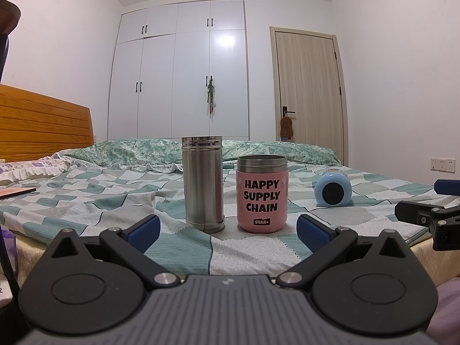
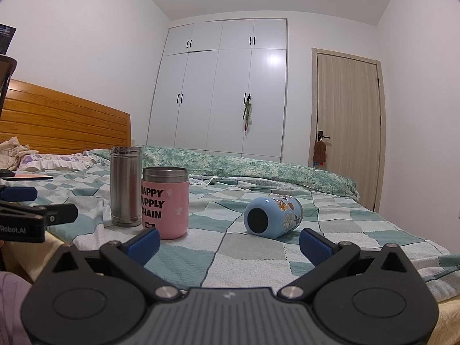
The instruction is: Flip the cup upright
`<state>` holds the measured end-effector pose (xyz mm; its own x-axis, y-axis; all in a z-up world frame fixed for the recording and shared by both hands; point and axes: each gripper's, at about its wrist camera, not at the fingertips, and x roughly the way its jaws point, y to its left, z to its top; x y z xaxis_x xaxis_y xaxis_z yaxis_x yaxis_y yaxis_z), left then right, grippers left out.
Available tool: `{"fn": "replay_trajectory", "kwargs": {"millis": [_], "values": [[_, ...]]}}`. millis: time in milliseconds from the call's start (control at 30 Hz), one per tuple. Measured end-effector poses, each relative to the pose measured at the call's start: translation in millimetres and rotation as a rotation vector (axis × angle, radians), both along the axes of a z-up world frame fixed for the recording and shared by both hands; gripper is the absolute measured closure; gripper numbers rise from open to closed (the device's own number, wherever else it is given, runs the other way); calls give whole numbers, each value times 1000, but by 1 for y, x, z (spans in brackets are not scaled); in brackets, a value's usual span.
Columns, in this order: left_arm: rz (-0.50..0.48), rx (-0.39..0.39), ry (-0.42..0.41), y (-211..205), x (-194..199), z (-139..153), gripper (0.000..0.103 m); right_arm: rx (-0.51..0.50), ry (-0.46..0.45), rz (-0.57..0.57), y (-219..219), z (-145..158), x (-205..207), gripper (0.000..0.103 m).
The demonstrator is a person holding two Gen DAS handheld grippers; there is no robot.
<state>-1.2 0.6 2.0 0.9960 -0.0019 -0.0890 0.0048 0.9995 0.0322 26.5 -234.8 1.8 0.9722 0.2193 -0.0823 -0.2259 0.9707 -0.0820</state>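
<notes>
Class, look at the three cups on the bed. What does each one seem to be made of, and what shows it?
Tall cup: likely brushed stainless steel, bare grey with a dull sheen.
Pink cup: metal rim, probably steel; matte pink body looks painted or coated, with printed lettering.
Blue cup, lying on its side: glossy light-blue coating with cartoon prints; the material underneath cannot be told.

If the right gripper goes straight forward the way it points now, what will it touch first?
Probably the blue cartoon cup, lying on its side on the bed just ahead of the open right gripper, slightly right of its centre line. Depth is unclear, so it might pass narrowly beside it.
</notes>
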Motion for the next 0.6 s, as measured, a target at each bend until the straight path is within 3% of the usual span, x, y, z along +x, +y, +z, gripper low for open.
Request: {"fn": "replay_trajectory", "kwargs": {"millis": [467, 600], "values": [[-7, 10, 8, -5, 3, 1, 0, 2, 1, -3, 0, 0, -1, 0], [-59, 11, 31, -10, 11, 8, 0, 58, 6, 24, -14, 7, 2, 0]]}}
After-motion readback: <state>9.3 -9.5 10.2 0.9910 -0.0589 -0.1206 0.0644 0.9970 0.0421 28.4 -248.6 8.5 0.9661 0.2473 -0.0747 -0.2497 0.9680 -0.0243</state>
